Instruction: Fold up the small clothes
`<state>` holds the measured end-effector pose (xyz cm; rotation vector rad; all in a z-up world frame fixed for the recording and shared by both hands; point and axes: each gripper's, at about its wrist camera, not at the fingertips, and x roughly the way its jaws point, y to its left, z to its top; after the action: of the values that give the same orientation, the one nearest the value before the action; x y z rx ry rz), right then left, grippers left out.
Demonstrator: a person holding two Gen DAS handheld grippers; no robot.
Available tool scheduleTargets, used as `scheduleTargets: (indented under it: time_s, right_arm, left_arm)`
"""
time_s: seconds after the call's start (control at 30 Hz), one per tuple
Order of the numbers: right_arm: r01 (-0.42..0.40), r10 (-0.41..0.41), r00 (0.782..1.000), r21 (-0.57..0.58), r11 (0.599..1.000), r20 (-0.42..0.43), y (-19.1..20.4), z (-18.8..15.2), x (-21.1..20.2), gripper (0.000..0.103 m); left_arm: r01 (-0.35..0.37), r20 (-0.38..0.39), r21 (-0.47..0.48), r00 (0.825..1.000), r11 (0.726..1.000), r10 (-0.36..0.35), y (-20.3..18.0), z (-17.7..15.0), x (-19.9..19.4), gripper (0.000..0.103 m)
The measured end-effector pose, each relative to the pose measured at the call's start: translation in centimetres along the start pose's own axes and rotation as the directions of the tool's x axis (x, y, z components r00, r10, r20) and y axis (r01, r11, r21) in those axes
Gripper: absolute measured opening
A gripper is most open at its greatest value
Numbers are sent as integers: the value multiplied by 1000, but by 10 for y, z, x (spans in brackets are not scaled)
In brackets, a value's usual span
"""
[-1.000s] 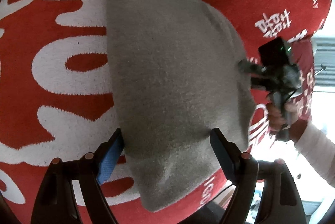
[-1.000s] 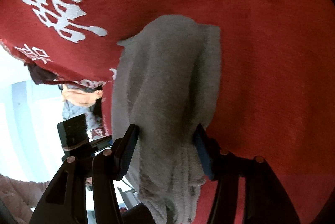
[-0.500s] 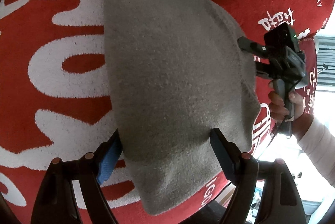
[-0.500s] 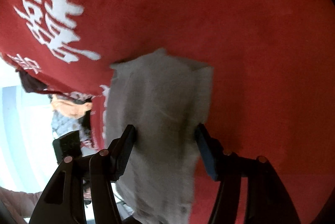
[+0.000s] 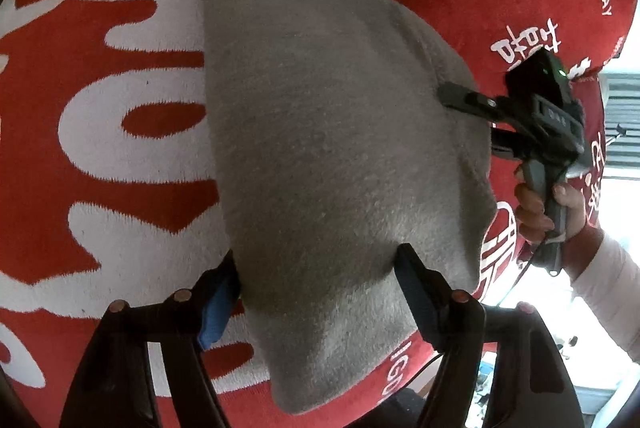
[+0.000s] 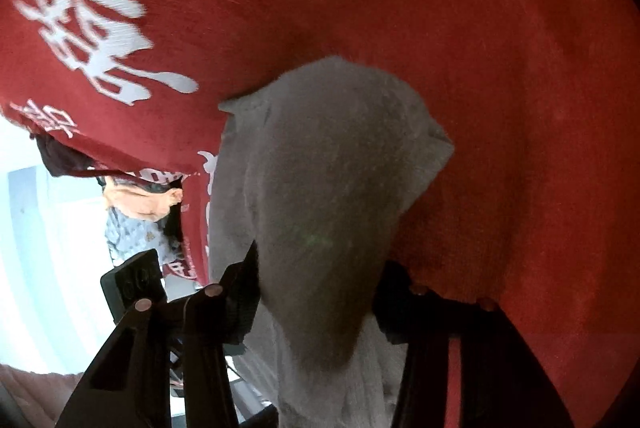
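Grey garment (image 5: 332,132): lifted for folding above red cloth (image 5: 100,76).
Left hand-held gripper (image 5: 316,288): grasping its near edge.
Right hand-held gripper (image 6: 316,292): grasping the opposite edge.

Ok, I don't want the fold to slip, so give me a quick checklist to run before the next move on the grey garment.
1. Left gripper fingers straddle the grey garment's near edge: ok.
2. Left fingers actually pinching the fabric: cannot tell.
3. Right gripper has the garment between its fingers: ok.
4. Right gripper reaches the garment's side edge, seen from the left wrist view: ok.
5. Garment's far end rests on the red blanket: ok.
6. Garment flat and smooth at the right gripper: not ok, bunched.
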<state>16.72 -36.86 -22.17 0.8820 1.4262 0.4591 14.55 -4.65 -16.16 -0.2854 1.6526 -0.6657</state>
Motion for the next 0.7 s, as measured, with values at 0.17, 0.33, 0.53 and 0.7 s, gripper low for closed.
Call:
scheduleTargets:
  time_s: [0.17,0.33,0.53,0.7]
  right_arm:
    - [46,-45,999,-24,999,14,-2,-1,-8,59]
    - [-47,47,999,9,999,-21,-15,5,12,68]
    - [-150,151,987,23,988,-59,-3,0,26,46]
    - [-262,263,965,52,964,-18,8,-7,11,44]
  left_arm:
    - [1,-21,4,1000,1000,0,1,2,4,75]
    - [-14,-25,11,1000,1000,14,-4,5,9,76]
    - [-17,26,44,1000,999,16,-20,4,5,54]
    - [54,63,65,996,996,-58,-30,3,-15,45]
